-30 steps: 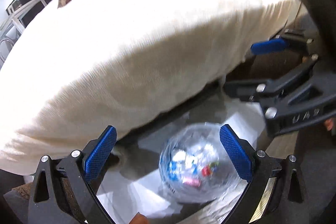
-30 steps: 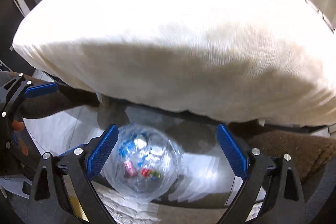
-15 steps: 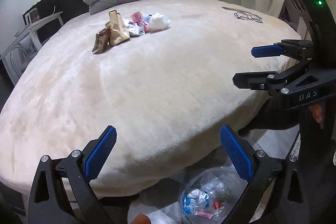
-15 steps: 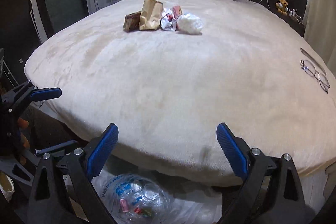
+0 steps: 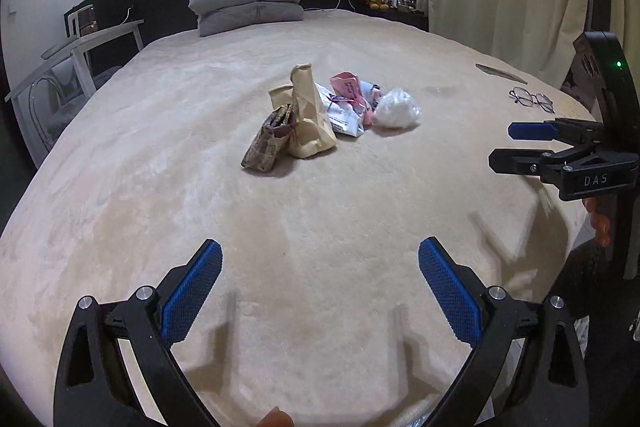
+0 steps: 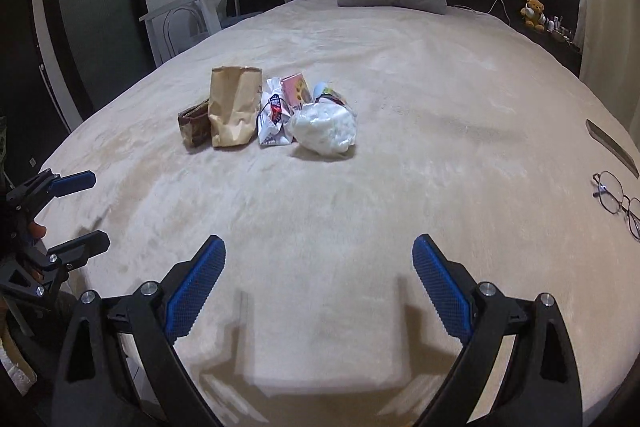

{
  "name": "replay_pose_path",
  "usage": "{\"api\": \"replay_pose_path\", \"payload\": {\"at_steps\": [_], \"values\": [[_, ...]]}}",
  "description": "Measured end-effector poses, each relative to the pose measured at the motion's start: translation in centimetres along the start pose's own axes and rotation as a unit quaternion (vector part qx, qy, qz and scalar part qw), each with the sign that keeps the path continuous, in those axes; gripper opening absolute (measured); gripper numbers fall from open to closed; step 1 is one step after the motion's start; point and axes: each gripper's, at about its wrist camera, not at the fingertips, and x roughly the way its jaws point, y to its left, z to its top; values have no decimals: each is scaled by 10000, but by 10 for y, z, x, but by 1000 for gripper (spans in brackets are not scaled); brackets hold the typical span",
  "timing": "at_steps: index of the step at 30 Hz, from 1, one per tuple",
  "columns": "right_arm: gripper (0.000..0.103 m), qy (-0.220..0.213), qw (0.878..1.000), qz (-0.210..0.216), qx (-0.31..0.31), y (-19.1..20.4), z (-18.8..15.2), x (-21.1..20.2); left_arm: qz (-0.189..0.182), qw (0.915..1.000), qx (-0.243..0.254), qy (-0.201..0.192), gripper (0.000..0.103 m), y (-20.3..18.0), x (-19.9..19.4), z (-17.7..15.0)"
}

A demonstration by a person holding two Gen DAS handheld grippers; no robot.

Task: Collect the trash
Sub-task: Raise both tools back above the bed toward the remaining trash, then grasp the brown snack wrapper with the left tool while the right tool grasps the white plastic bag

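trash pile (image 5: 320, 115) on bed (image 5: 320, 227) | left claw (image 5: 320, 267) wide apart, empty | right claw (image 6: 319, 265) same

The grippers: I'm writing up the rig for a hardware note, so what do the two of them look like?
Both look alike: black angular frames with silver screws and two long fingers faced with blue textured pads. The left gripper and right gripper match. From the left wrist view, the right one's side carries white "DAS" lettering and a green light.

I see the trash pile (image 5: 328, 119) lying mid-bed (image 5: 320, 227), pillows (image 5: 248, 3) behind it, glasses (image 5: 532, 99) to its right.
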Motion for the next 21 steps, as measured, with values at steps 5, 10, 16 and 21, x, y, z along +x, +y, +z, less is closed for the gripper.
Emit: {"api": "replay_pose_path", "payload": {"at_steps": [5,10,16,21], "values": [[93,119,9998,165,36,-3,20,26,-41,9996,-270,75,97,27,20,16],[93,228,9993,272,101,-8,37,47,-146,9989,-440,107,97,45,38,29],[93,308,9987,382,122,-11,54,68,-358,9968,-695,161,97,61,62,48],[93,335,9985,417,58,-10,65,80,-478,9963,-697,178,96,65,79,62]]}}
